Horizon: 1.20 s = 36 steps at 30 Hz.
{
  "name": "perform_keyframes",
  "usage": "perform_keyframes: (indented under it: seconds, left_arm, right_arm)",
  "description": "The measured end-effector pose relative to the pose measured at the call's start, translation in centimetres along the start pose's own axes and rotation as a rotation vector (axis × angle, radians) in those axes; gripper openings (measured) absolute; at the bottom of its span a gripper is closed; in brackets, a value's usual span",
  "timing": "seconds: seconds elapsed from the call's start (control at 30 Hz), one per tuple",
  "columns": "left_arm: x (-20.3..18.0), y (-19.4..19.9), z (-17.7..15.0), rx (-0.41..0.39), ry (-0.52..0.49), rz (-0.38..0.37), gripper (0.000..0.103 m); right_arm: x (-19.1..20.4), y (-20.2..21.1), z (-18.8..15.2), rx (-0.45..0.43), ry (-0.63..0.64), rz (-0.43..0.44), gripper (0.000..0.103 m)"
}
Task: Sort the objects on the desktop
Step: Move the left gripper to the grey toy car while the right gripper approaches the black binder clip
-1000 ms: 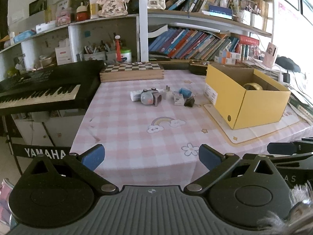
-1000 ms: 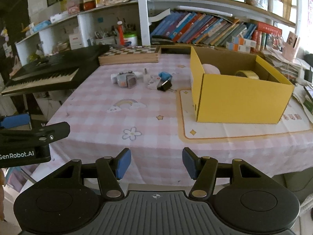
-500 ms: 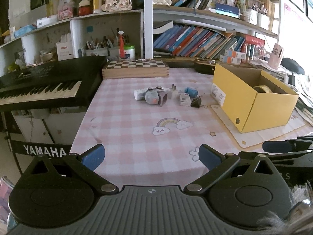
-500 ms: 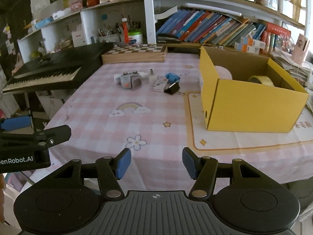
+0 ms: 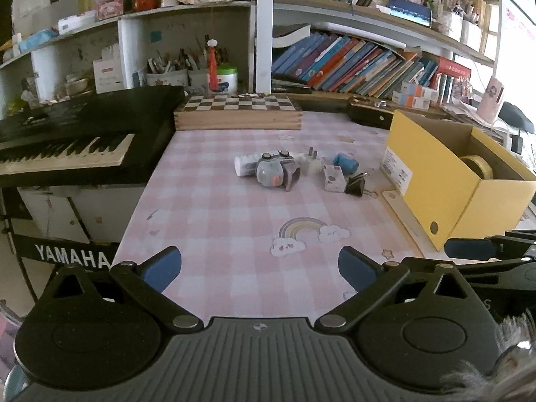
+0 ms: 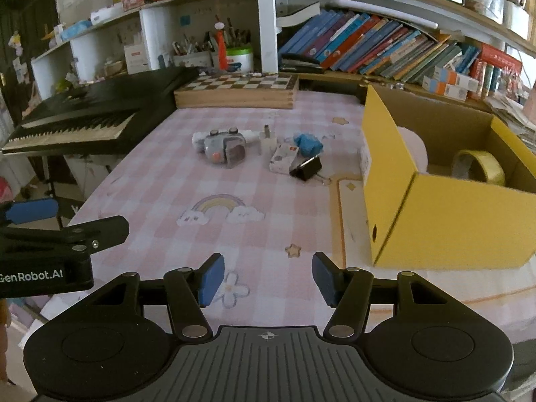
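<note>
First, bring the empty, spread right tongs (image 6: 264, 279) over the binder clip (image 6: 306, 168), pinch its body, then carry it to the yellow box (image 6: 445, 221); left tongs (image 5: 259, 266) also spread, empty

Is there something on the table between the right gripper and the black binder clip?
Nothing visible: only bare tablecloth lies between the open right gripper and the binder clip.

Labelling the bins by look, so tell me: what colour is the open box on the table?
Yellow box, brown inside; right wrist view.
</note>
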State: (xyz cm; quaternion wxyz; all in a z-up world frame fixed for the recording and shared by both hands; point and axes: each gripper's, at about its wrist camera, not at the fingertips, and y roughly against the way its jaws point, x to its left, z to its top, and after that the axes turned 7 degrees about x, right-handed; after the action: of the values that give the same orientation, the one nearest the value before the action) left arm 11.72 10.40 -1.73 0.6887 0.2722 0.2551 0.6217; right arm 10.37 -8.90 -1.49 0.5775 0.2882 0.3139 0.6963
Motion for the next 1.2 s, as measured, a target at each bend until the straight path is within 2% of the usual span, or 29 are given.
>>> perform_keyframes:
  seconds: [0.47, 0.67, 0.93, 1.13, 1.2]
  left_arm:
    - [-0.4, -6.0, 5.9, 0.000, -0.014, 0.004, 0.099]
    - [-0.9, -9.1, 8.2, 0.028, -0.010, -0.003, 0.088]
    - [-2.1, -14.2, 10.5, 0.069, -0.048, -0.005, 0.088]
    - [-2.1, -17.8, 11.8, 0.108, -0.039, -0.021, 0.084]
    - [-2.1, -18.8, 12.1, 0.131, -0.035, -0.026, 0.079]
  right_arm:
    - [-1.6, -4.7, 5.4, -0.021, -0.011, -0.012, 0.059]
    - [-2.3, -7.4, 7.2, -0.009, -0.024, -0.032, 0.059]
    - [-3.2, -10.2, 9.1, 0.002, -0.033, -0.039, 0.058]
    - [-4.1, -12.4, 10.3, 0.022, -0.070, -0.058, 0.057]
    - [-4.2, -13.0, 10.7, 0.027, -0.077, -0.059, 0.053]
